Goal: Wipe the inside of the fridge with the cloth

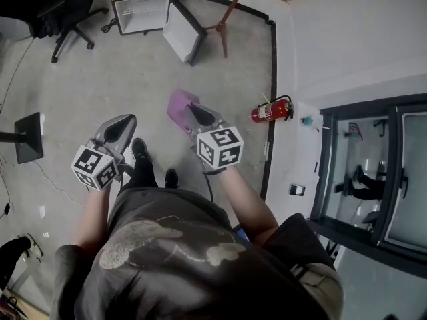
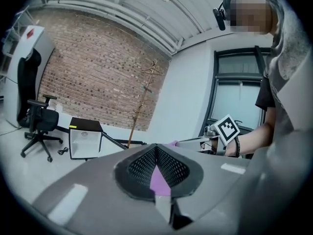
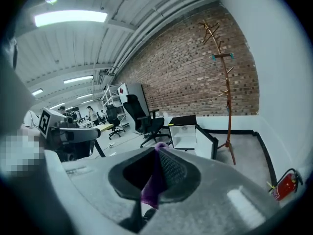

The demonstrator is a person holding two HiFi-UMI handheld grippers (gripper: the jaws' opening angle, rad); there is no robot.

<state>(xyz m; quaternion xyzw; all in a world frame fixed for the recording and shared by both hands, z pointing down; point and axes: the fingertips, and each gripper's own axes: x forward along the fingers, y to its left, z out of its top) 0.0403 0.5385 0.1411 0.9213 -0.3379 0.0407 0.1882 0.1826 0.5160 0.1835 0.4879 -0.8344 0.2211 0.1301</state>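
A small white fridge stands on the floor far ahead, its door swung open to the right. The left gripper view shows the fridge too, and so does the right gripper view. My right gripper is shut on a purple cloth, held at waist height. The cloth hangs pinched between its pads. My left gripper floats beside it, shut, with no cloth at its tip. Both grippers are several steps from the fridge.
A black office chair stands left of the fridge and a wooden coat stand right of it. A red fire extinguisher leans at the white wall. A black stand base lies on the left. Glass doors are to the right.
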